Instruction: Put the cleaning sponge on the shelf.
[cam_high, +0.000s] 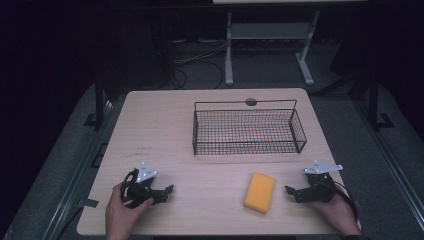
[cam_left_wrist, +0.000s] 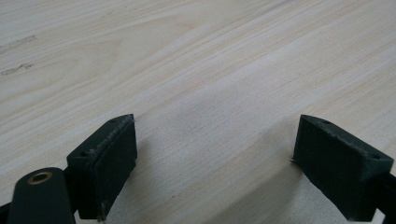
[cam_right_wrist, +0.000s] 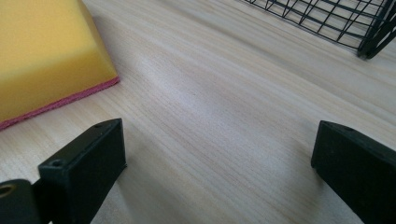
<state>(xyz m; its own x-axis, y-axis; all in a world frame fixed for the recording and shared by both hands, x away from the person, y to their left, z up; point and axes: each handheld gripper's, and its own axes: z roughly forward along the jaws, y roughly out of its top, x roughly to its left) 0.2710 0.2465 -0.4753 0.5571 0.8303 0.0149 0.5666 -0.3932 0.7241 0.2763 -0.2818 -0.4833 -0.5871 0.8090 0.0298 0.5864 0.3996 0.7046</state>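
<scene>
Yellow sponge lies flat on the table, on the person's side of the wire basket and clear of it, a little toward the basket's right half. Thin red underlayer shows along its edge in the right gripper view. Long axis runs roughly from the basket toward the person, slightly slanted.

Right tool: just beside the sponge, on the side away from the left tool, resting low at the table, tips pointing at the sponge's long side. Jaws wide, nothing between them; bare wood between them in its own view.

Left tool: well apart from the sponge on the opposite side, also pointing toward it. Jaws wide, empty.

Judgement: the right hand is the nearer one. The sponge lies straight ahead of its tool, long axis crosswise to the approach, so a short advance would likely bring the jaws around one end or the short width.

Basket empty.
</scene>
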